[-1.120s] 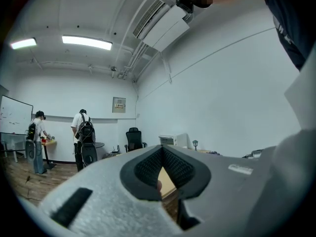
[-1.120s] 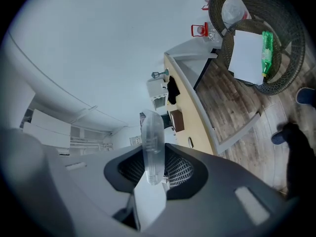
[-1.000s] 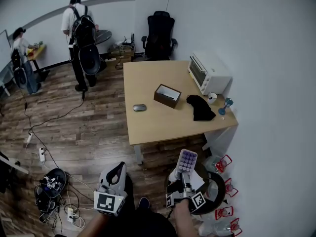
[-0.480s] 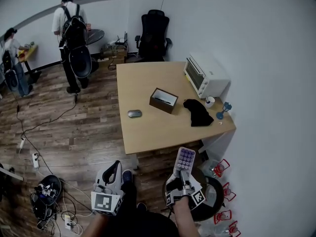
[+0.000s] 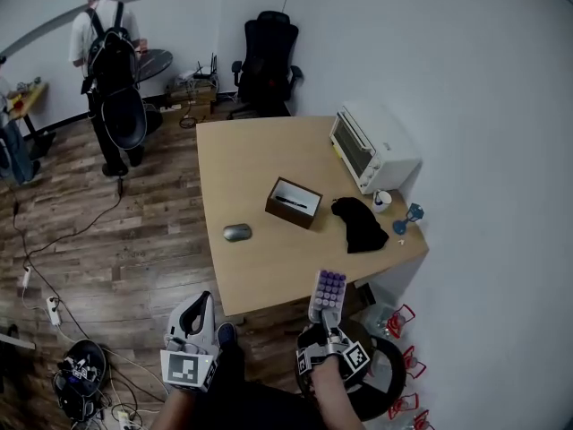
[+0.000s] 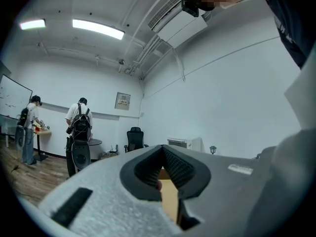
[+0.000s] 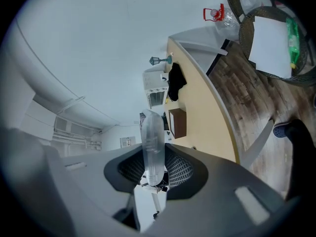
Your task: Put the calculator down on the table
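Note:
My right gripper (image 5: pixel 329 315) is shut on the lower end of a white calculator with purple keys (image 5: pixel 328 289). The calculator sticks out toward the wooden table (image 5: pixel 242 168), its far end over the table's near edge. The right gripper view shows the calculator (image 7: pixel 152 147) edge-on between the pads, with the table (image 7: pixel 207 98) beyond. To the left, short of the table, my left gripper (image 5: pixel 200 301) has its jaws together and holds nothing. In the left gripper view its tips (image 6: pixel 163 154) meet in front of the table (image 6: pixel 170 201).
On the table lie a grey mouse (image 5: pixel 237 232), a brown box (image 5: pixel 294 202), a black cloth (image 5: pixel 360 224), a white toaster oven (image 5: pixel 372 147) and a cup (image 5: pixel 382 202). A black chair (image 5: pixel 267 61) stands behind it. A person with a backpack (image 5: pixel 112 70) stands far left. A dark bin (image 5: pixel 387 376) sits at my right.
The table has drawn nearer in the head view. Both grippers have moved toward it, and the calculator's far end now overlaps the near edge. The right grip is unchanged.

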A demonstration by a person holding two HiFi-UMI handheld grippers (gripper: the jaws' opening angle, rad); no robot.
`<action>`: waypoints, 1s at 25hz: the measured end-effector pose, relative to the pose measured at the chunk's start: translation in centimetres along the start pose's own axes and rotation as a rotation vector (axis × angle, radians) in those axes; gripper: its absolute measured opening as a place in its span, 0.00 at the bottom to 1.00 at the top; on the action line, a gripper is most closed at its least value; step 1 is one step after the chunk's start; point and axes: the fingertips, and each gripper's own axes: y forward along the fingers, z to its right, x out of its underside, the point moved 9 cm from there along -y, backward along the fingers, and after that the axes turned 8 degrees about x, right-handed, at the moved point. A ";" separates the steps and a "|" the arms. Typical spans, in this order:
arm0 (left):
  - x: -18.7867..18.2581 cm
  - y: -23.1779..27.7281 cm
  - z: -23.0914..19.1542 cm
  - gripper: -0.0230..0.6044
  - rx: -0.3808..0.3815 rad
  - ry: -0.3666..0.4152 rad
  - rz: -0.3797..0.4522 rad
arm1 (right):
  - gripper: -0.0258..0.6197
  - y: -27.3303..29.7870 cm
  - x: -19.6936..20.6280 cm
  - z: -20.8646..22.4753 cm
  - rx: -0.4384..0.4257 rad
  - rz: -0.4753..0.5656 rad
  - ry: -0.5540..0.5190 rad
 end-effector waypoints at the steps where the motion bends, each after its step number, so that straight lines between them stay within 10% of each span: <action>1: -0.4 1.4 -1.2 0.03 0.009 0.006 0.000 | 0.21 1.5 0.2 -0.6 0.002 0.006 -0.007; 13: -3.8 14.4 -12.1 0.03 0.097 0.028 0.017 | 0.21 13.8 2.8 -5.9 -0.032 0.082 -0.012; 25: -3.5 20.0 -11.9 0.03 0.069 0.009 0.000 | 0.21 19.5 -0.6 -6.6 0.029 0.041 -0.054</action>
